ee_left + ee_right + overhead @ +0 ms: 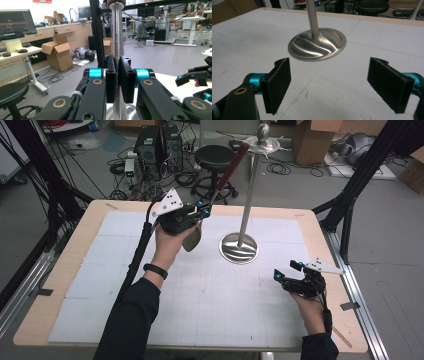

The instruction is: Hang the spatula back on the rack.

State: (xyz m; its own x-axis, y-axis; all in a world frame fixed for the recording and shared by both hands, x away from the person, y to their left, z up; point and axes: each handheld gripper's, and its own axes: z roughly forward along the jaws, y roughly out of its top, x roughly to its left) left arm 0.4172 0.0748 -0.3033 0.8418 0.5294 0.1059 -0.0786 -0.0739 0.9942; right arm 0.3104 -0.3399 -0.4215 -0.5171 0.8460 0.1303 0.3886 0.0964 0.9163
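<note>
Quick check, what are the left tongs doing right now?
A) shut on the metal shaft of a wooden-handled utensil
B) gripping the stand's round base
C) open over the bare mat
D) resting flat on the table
A: the left tongs have both black pads closed on the shiny metal shaft of the red-brown wooden-handled utensil, held in the air beside the tall steel stand with a round base.

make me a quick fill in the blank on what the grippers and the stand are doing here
1. The left gripper is shut on the metal shaft of a ____.
2. The right gripper has its fingers ____.
3. The stand has a round ____ base on the white mat.

Missing words: spoon; open; metal
</note>
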